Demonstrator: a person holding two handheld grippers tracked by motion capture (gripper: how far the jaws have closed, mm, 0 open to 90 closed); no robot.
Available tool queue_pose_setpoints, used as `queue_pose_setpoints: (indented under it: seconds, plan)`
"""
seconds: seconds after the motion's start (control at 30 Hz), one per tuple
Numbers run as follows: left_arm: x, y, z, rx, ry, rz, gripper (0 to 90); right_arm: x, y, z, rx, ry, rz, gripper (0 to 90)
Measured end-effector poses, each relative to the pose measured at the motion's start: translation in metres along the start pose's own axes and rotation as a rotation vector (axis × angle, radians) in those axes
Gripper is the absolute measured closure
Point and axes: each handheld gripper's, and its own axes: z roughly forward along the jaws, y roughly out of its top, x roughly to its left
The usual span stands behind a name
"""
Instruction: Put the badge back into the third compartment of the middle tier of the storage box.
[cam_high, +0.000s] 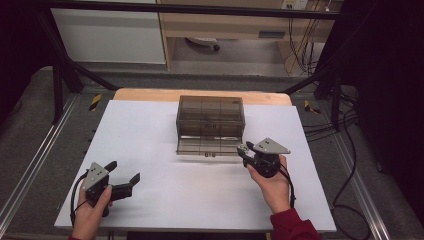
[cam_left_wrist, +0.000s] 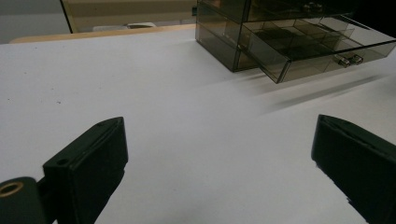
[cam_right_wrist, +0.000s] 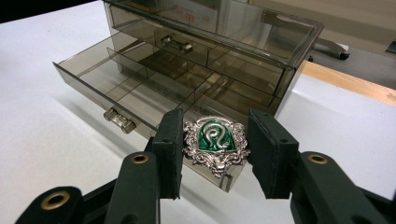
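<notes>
A smoky see-through drawer box (cam_high: 210, 114) stands at the far middle of the white table (cam_high: 150, 130). Its bottom drawer (cam_high: 207, 145) is pulled out, and its divided compartments (cam_right_wrist: 140, 88) look bare. My right gripper (cam_high: 244, 150) hovers just right of the drawer's front corner. It is shut on a silver badge with a green centre (cam_right_wrist: 215, 142), held by its two side edges over that corner. At the table's near left my left gripper (cam_high: 124, 171) is wide open with nothing between its fingers, pointing toward the box (cam_left_wrist: 280, 42).
A wooden strip (cam_high: 150, 95) runs along the table's far edge. Black frame legs (cam_high: 57, 85) stand at both far corners. Cables (cam_high: 345, 150) lie on the floor to the right. White table surface spreads between the two grippers.
</notes>
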Motion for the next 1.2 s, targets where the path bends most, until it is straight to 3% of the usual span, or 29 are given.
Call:
queue_pose_setpoints:
  seconds: [1.2]
  plan:
    - [0.0, 0.0, 0.001, 0.01, -0.005, 0.004, 4.1, 0.003, 0.02, 0.022, 0.003, 0.008, -0.005, 57.7]
